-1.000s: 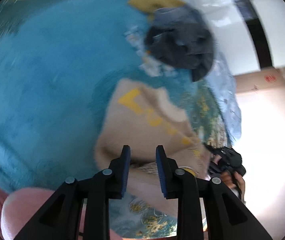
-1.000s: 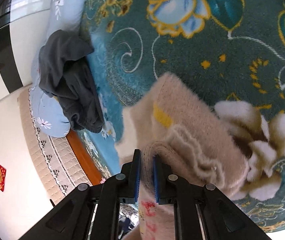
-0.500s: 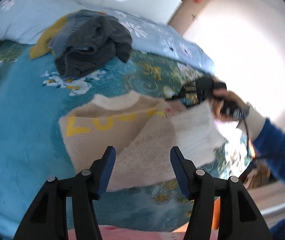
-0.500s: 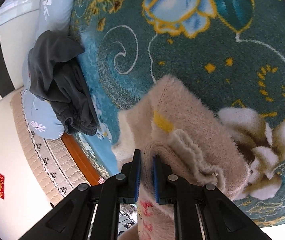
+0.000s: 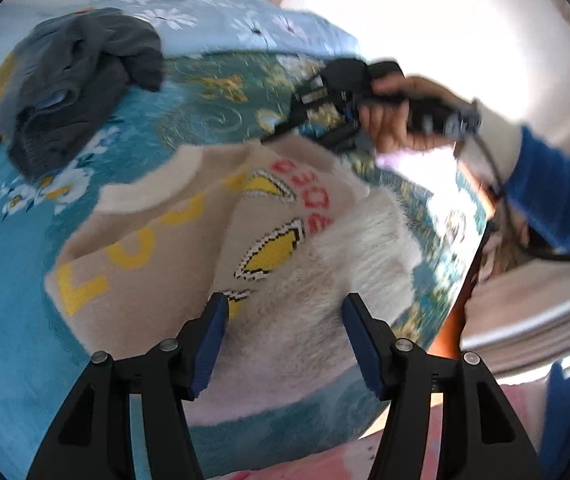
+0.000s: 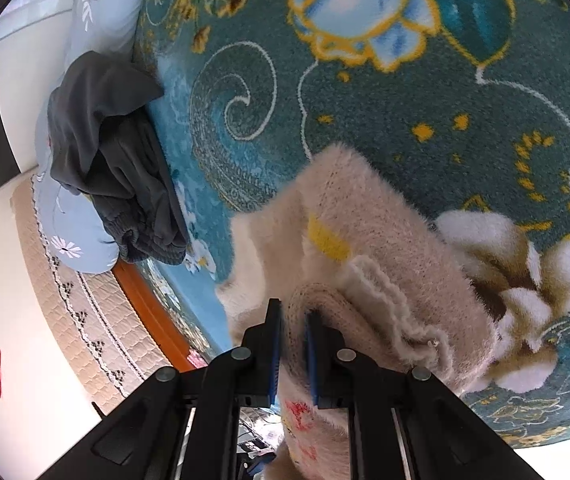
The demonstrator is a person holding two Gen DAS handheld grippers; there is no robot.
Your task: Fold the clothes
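The left gripper hung with jaws apart and empty, having just been opening, right over the sweater's pale hem at lower centre. The right gripper pinched the sweater's lifted edge at the upper right. The sweater lay on a teal floral blanket; grey clothes sat upper left.

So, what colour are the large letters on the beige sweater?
Yellow, on the beige sweater; the left wrist view shows them best.
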